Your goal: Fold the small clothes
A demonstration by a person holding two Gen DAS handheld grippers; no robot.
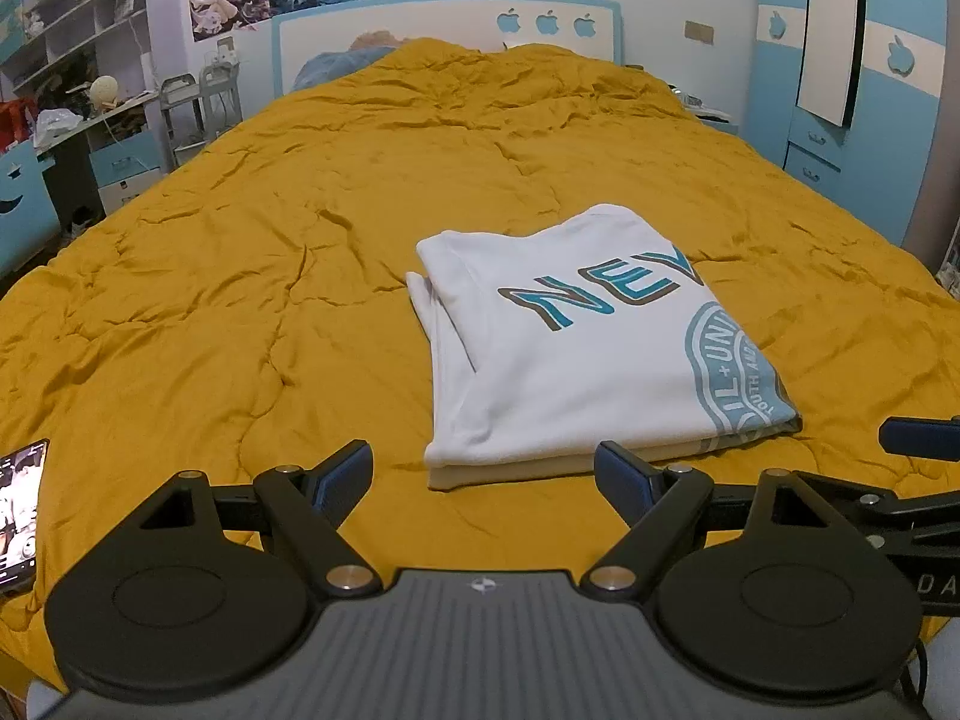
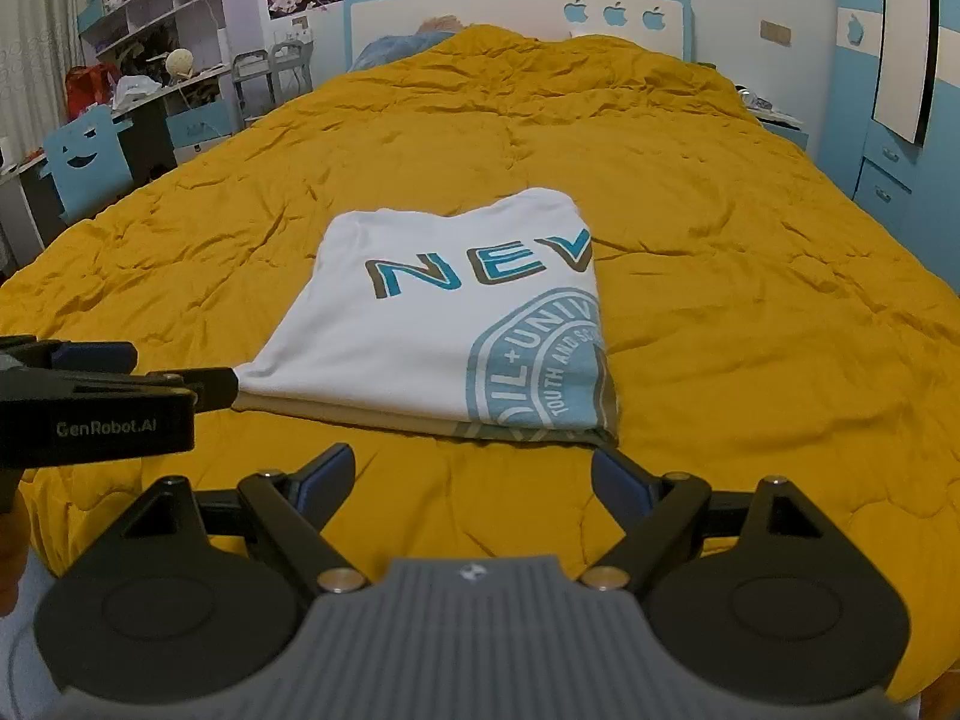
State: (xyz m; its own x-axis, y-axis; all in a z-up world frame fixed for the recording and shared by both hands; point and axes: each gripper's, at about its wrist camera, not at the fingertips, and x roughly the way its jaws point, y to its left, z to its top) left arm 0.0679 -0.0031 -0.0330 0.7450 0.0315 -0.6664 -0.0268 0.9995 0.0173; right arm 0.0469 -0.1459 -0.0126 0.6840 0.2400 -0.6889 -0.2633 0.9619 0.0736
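Note:
A white T-shirt (image 1: 558,354) with blue "NEV" lettering and a round blue emblem lies folded into a rectangle on the mustard yellow bedspread (image 1: 252,276). It also shows in the right wrist view (image 2: 432,330). My left gripper (image 1: 483,471) is open and empty, just in front of the shirt's near edge. My right gripper (image 2: 471,477) is open and empty, just short of the shirt's near right corner. The left gripper's body (image 2: 96,402) shows at the left of the right wrist view, beside the shirt's near left corner.
A phone (image 1: 21,510) with a lit screen lies on the bedspread at the near left. A white and blue headboard (image 1: 444,30) stands at the far end. A desk and shelves (image 1: 66,90) stand left; blue wardrobes (image 1: 864,120) stand right.

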